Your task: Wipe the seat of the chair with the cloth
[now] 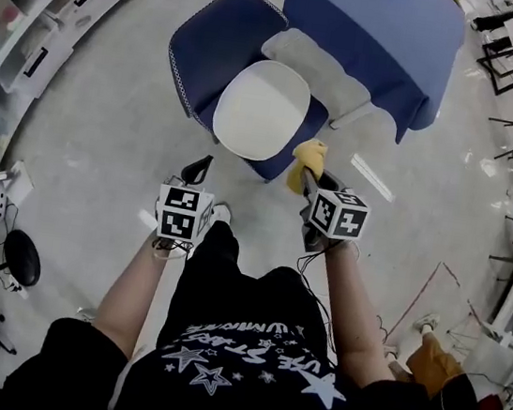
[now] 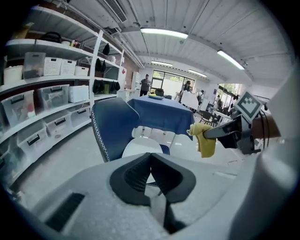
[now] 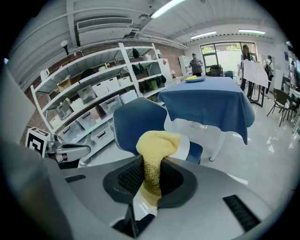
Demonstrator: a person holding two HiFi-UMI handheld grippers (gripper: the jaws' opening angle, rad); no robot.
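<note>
Cloth of yellow knit fabric (image 3: 157, 145) is clamped between the jaws of the right gripper (image 3: 151, 177); a strip of it runs down between the dark pads while a rounded bunch bulges out past the tips. In the head view the bunch hangs from the gripper's end, just off the near edge of the chair and not touching the seat. The blue upholstered chair with white-stitched edging (image 1: 212, 46) stands on the grey floor straight ahead of the person; its white oval seat (image 1: 260, 110) lies bare, with the blue back rising at its far left. The left gripper (image 1: 199, 169) is held beside the right one, lower left of the seat and over the floor; its jaws are pressed together with nothing between them, and its own view looks across them at the chair and at the cloth hanging from the other gripper. Just behind the chair sits a white plastic bench-like seat (image 1: 318, 71), partly tucked under a table draped in a blue tablecloth (image 1: 376, 27); white shelving loaded with storage boxes (image 1: 37, 17) runs along the left wall; two people stand far back by the windows (image 2: 146, 84).
</note>
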